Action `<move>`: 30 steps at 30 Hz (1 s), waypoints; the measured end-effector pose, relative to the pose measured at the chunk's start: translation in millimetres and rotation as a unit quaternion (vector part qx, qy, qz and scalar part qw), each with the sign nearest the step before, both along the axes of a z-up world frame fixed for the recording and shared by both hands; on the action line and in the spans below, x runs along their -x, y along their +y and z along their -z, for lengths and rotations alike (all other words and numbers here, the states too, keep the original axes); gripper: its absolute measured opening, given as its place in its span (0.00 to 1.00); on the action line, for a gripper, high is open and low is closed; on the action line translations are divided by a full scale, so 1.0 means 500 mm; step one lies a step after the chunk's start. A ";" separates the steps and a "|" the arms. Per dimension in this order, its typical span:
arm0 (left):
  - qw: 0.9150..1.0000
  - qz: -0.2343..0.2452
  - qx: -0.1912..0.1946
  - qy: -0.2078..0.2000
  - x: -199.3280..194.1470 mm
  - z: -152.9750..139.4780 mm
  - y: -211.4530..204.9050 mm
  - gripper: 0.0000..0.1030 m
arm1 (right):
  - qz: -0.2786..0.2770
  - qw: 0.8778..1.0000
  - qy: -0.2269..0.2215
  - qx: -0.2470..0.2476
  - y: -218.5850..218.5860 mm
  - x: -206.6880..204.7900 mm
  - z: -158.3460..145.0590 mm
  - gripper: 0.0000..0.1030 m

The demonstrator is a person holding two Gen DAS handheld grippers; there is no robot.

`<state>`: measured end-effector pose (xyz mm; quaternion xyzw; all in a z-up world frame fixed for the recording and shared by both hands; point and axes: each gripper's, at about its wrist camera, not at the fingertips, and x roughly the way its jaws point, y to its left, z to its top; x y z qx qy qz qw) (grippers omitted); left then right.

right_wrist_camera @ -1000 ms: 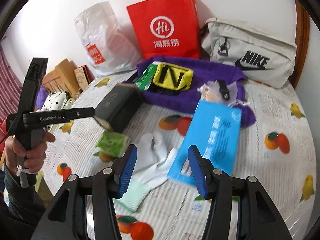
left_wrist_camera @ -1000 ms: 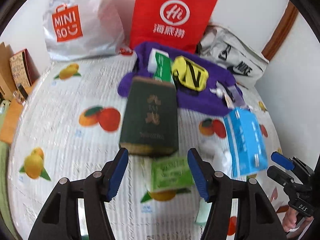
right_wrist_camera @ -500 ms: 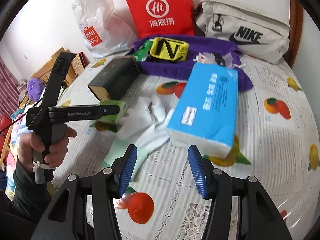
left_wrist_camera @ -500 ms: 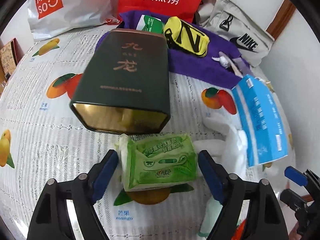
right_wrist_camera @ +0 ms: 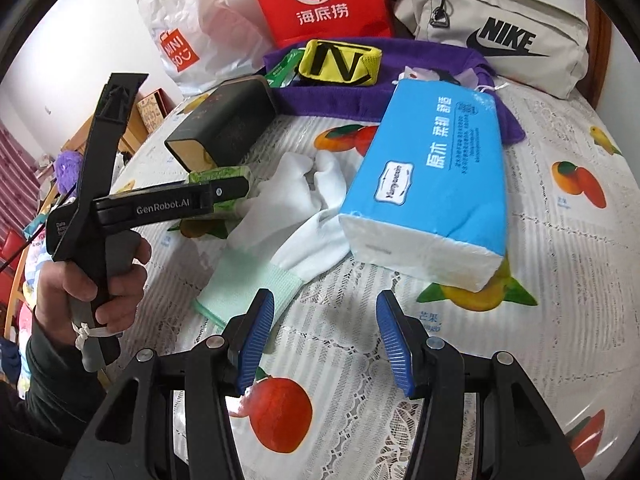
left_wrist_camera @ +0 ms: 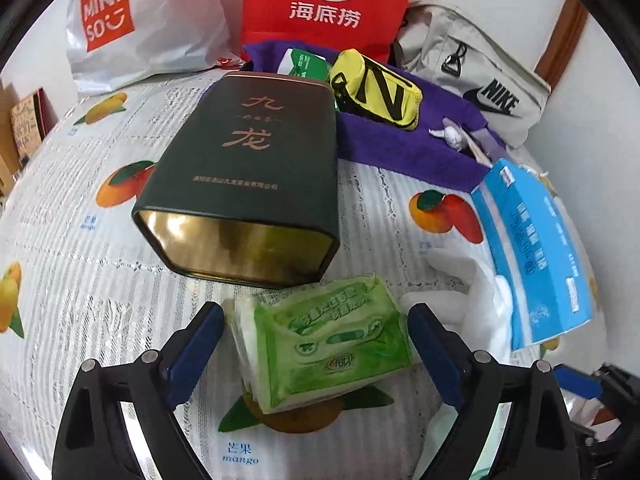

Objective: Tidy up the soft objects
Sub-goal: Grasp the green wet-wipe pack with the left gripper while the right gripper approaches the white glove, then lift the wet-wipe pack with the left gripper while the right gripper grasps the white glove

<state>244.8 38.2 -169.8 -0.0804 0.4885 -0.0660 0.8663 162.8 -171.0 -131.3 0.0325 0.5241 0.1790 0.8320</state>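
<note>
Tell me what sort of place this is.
Probably a home room: a fruit-print tablecloth covers the table, shopping bags and a Nike bag lean at the wall, and wooden furniture stands beside.

Straight ahead of the tool a dark tin (left_wrist_camera: pixel 248 184) lies on its side on the fruit-print tablecloth (left_wrist_camera: pixel 60 240), a red paper bag (left_wrist_camera: pixel 328 4) standing farther back.

The green tissue pack (left_wrist_camera: pixel 332 340) is showing crinkled glossy plastic film; the dark tin (left_wrist_camera: pixel 244 184) is gleaming with a brassy metal interior; the white glove (right_wrist_camera: pixel 304 208) is looking like soft matt knit cloth.
</note>
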 end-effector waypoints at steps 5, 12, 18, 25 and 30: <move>1.000 -0.002 0.008 0.012 -0.006 0.000 -0.004 0.90 | 0.001 1.000 0.005 -0.001 0.000 -0.002 0.006 0.51; 0.998 -0.002 -0.054 0.008 -0.010 0.008 -0.028 0.89 | -0.001 1.000 0.003 -0.002 0.004 0.002 0.005 0.51; 0.999 0.012 -0.051 0.000 0.009 -0.001 -0.013 0.75 | -0.002 1.000 -0.008 -0.003 0.023 0.002 0.000 0.51; 0.998 0.001 -0.057 0.005 0.065 -0.006 0.033 0.75 | -0.011 1.000 -0.015 -0.009 0.062 -0.013 0.015 0.52; 0.998 -0.016 -0.053 -0.010 0.098 -0.005 0.072 0.76 | 0.006 1.000 -0.016 -0.016 0.087 -0.020 0.036 0.67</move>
